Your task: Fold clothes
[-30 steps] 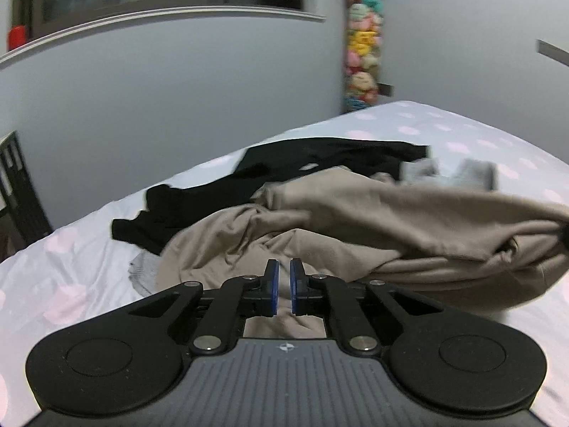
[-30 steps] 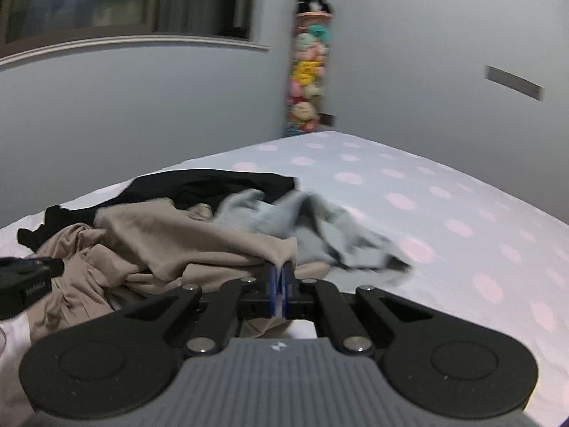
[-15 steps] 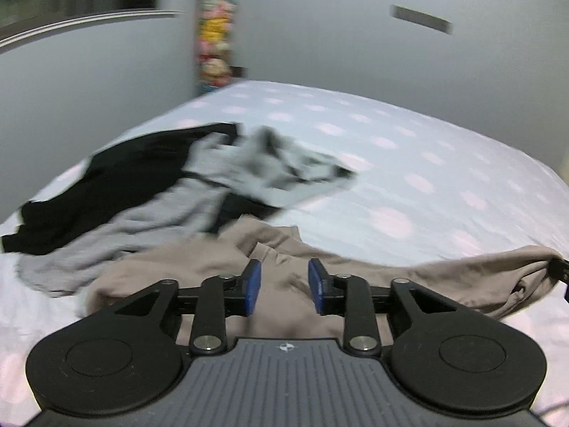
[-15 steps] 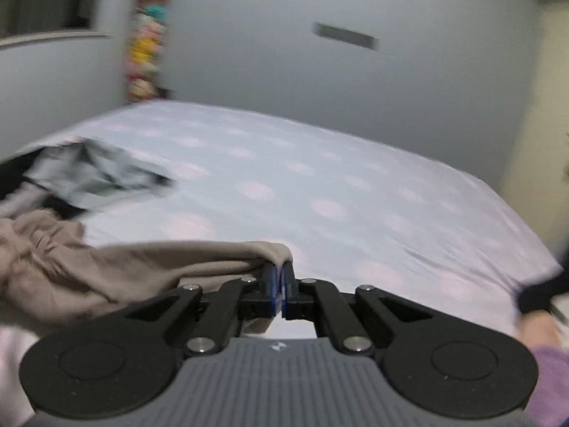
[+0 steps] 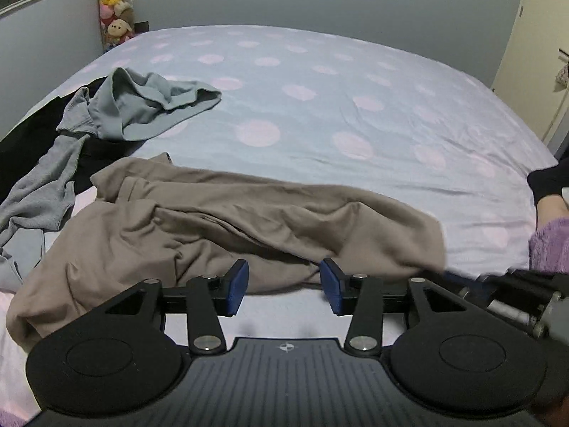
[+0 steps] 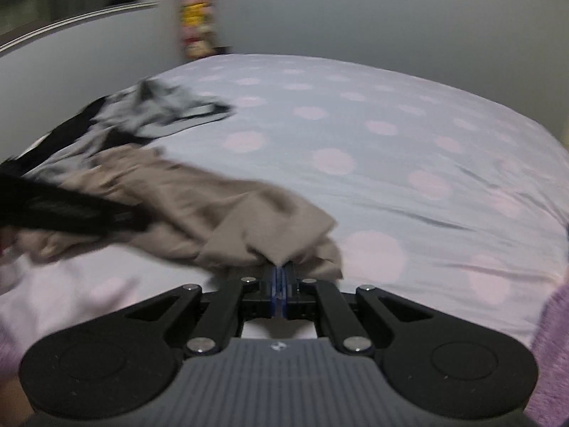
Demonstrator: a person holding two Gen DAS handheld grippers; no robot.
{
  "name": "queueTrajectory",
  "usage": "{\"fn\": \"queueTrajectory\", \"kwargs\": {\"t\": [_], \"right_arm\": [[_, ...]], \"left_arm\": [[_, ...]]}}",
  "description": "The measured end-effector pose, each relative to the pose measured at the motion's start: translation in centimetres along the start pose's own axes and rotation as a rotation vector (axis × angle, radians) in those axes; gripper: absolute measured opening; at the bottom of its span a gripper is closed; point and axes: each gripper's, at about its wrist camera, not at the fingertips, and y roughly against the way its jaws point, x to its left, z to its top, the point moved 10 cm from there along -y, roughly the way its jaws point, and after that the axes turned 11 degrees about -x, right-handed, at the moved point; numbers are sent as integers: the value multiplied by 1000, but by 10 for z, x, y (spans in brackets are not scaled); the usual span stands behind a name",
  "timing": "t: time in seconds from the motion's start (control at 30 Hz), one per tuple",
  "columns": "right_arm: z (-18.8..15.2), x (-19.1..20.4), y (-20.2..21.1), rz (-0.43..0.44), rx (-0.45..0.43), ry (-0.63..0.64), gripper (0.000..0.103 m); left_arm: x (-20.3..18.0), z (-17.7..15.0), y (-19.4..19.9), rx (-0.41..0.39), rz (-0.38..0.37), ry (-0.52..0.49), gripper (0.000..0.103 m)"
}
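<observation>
Tan garment (image 5: pixel 227 227) lies rumpled across near part of bed (image 5: pixel 355 114), stretched left to right, w/ loose folds bunched at its left end. Left gripper (image 5: pixel 283 286) sits just near of it, low over sheet; its blue pads (image 5: pixel 237 286) stand wide apart w/ nothing between them, tan cloth edge just beyond the tips. Right gripper (image 6: pixel 281 281) has jaws pressed together on a corner of the tan garment (image 6: pixel 227 220), fabric pinched at the tips and fanning out to the left and far side. Right wrist view is motion-blurred, so detail there is soft.

Far left on bed: grey-blue garment (image 5: pixel 149 106) crumpled in a heap, a ribbed grey garment (image 5: pixel 46 178) trailing nearer along left edge, and a black garment (image 5: pixel 32 131) under/between them. All three are close to the tan one's left end; grey ribbed piece looks to touch it, can't tell for sure.

Bed sheet is pale lilac w/ pink dots, mostly bare on right and far side. Stack of plush toys (image 5: pixel 113 7) stands in far-left corner by wall. Purple fuzzy sleeve (image 5: pixel 551 249) shows at right edge in left wrist view.
</observation>
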Motion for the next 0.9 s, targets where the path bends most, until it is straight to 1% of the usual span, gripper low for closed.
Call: {"fn": "queueTrajectory", "kwargs": {"t": [0.1, 0.17, 0.2, 0.27, 0.33, 0.37, 0.5, 0.53, 0.6, 0.67, 0.7, 0.8, 0.83, 0.9], "right_arm": [[-19, 22, 3, 117, 67, 20, 3], [-33, 35, 5, 176, 115, 33, 3], [-39, 41, 5, 199, 136, 51, 3], [-46, 47, 5, 216, 158, 70, 4], [-46, 43, 5, 205, 167, 56, 5], [-47, 41, 6, 199, 172, 48, 8], [-43, 25, 9, 150, 171, -2, 10], [-42, 20, 10, 131, 167, -15, 11], [-39, 9, 13, 92, 158, -40, 15], [-35, -7, 11, 41, 140, -69, 27], [-32, -14, 11, 16, 131, -84, 27], [-26, -37, 10, -60, 103, -128, 28], [-24, -44, 10, -82, 94, -142, 29], [-23, -52, 11, -105, 85, -160, 35]], "left_arm": [[-5, -5, 0, 21, 8, -23, 44], [-9, -12, -2, 48, 2, -26, 44], [-11, -17, -4, 64, -3, -27, 45], [-15, -27, -7, 100, -12, -28, 45], [-18, -38, -10, 135, -20, -31, 45], [-20, -43, -11, 148, -22, -40, 45], [-24, -58, -18, 183, -11, -80, 44], [-24, -60, -19, 191, -5, -86, 38], [-22, -65, -22, 206, 8, -99, 32], [-22, -68, -23, 215, 12, -108, 26], [-22, -69, -24, 219, 13, -113, 20], [-23, -72, -25, 226, 10, -119, 12], [-22, -73, -26, 227, 10, -119, 9], [-22, -74, -27, 229, 10, -119, 6]]}}
